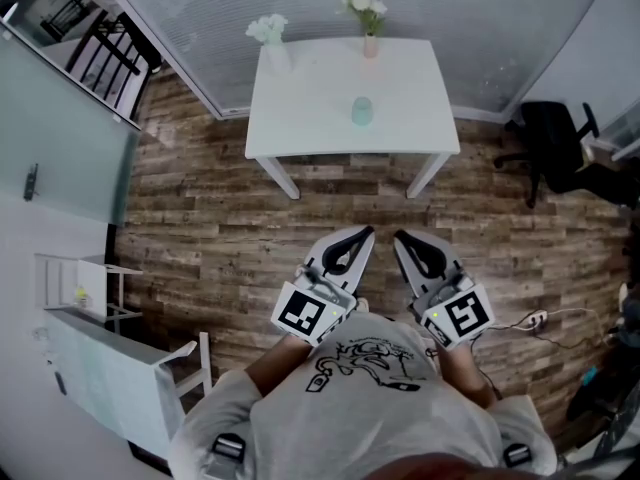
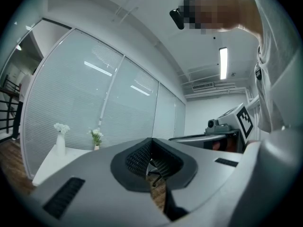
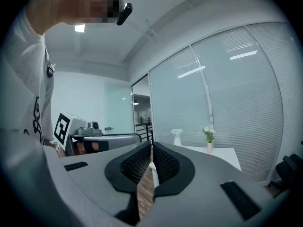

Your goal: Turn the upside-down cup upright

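Your left gripper (image 1: 363, 234) and right gripper (image 1: 400, 237) are pinched shut and empty, well short of the table (image 1: 300, 118). Arrive closed and you'll likely knock the cup (image 1: 362, 111) at mid-table.

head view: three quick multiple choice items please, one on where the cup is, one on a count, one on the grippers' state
1. The cup stands on the table:
A behind the vases
B between them, touching both
C nearer the person than the vases

2. Vases on the table:
A one
B two
C three

3. The left gripper and the right gripper are:
A both shut, empty
B both open
C both shut on the cup

Answers:
1 C: the vases stand at the table's far edge and the cup is on the near side of them.
2 B: one is white and one pink, each with flowers.
3 A: each gripper view shows the pads together with nothing between them.
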A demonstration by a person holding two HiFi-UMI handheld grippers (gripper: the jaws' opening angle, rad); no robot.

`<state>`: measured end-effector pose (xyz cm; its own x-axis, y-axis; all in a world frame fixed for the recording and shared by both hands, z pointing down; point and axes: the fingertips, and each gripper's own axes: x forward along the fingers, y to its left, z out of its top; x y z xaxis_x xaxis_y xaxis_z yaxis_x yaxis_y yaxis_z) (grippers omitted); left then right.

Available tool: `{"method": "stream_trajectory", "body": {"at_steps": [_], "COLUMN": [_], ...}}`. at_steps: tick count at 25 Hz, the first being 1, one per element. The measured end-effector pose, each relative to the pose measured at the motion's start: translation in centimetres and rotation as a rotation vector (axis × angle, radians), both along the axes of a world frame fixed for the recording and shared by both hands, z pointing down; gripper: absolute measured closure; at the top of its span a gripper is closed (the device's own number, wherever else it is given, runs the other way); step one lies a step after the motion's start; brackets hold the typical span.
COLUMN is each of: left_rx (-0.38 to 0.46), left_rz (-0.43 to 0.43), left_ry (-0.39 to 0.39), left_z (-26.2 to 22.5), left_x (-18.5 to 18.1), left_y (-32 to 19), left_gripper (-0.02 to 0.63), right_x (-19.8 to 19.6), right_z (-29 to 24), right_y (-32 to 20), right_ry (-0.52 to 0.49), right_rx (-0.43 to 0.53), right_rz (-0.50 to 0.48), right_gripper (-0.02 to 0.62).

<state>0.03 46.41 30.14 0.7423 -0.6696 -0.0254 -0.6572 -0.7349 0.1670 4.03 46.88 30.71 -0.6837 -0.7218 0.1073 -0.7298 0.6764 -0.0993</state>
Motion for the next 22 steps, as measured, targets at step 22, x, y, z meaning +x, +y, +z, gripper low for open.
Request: {"method": "stream_trajectory", "body": {"at_steps": [22], "left_rx": [-0.006], "left_rz": [0.014], "left_ry": [0.009], "left_z": [-0.2], "left_x": [-3.7], "left_y": [-14.6], "left_gripper": [0.603], "right_x": [-4.2], "right_z": [-0.5], "right_y": [-14.6], "right_ry": [0.022], "right_rx": [0.005], "right_rz": [0.000], "right_gripper": [0.555]}}
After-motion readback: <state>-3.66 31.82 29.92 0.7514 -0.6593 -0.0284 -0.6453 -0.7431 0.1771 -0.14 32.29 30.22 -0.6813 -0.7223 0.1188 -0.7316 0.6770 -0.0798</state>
